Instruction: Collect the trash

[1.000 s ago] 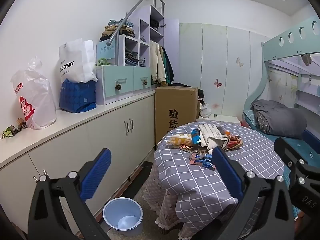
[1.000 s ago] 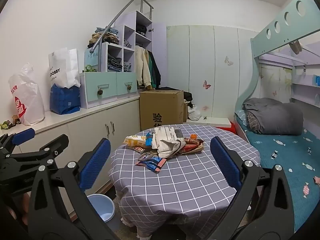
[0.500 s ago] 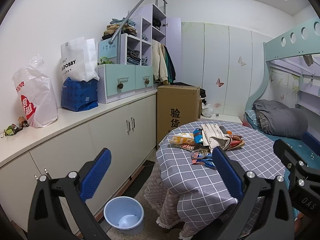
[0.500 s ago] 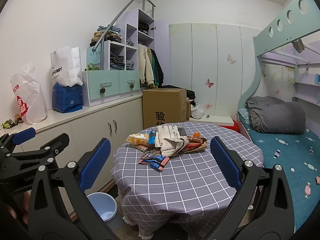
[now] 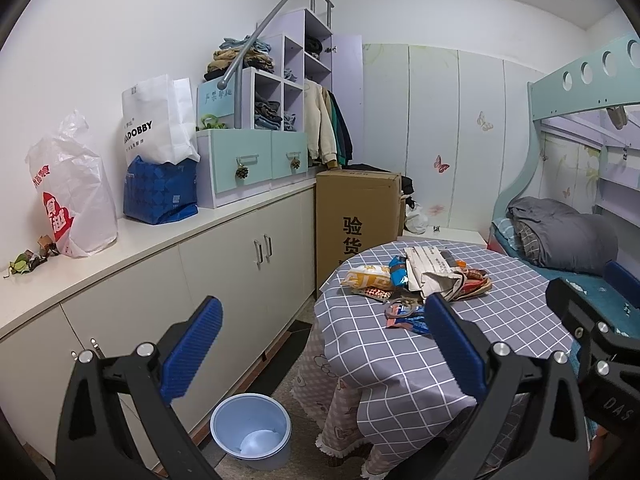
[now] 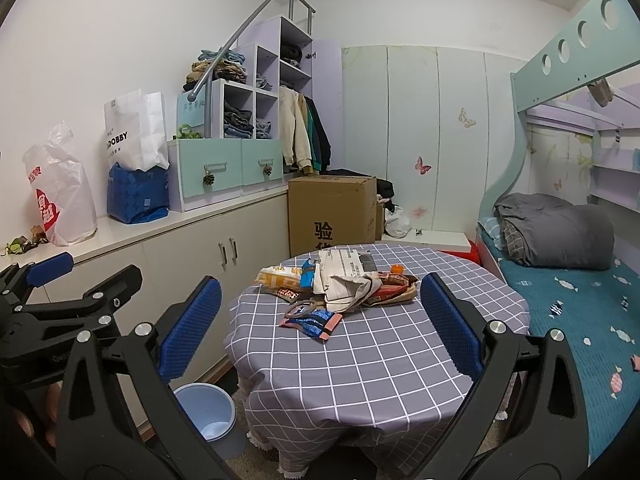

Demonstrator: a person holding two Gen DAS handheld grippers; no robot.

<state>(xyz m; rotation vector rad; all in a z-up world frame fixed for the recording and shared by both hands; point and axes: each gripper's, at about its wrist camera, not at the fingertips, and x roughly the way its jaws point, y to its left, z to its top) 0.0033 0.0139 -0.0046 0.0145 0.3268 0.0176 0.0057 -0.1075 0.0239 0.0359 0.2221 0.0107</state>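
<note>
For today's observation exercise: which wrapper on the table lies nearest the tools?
The blue-and-pink wrapper, alone at the pile's near edge; the yellow one lies farther back.

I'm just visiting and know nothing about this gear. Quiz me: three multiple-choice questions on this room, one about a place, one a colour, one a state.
1. Where is the bin?
A. on the floor beside the table
B. on the bed
C. on the counter

2. What colour is the tablecloth?
A. red
B. grey with white checks
C. plain green

3. How are the left hand-held gripper and right hand-held gripper?
A. both open, holding nothing
B. both clamping wrappers
C. one holding the bin

Answers: 1 A, it stands by the table's skirt; 2 B, white grid lines show; 3 A, the fingers are spread wide.
</note>
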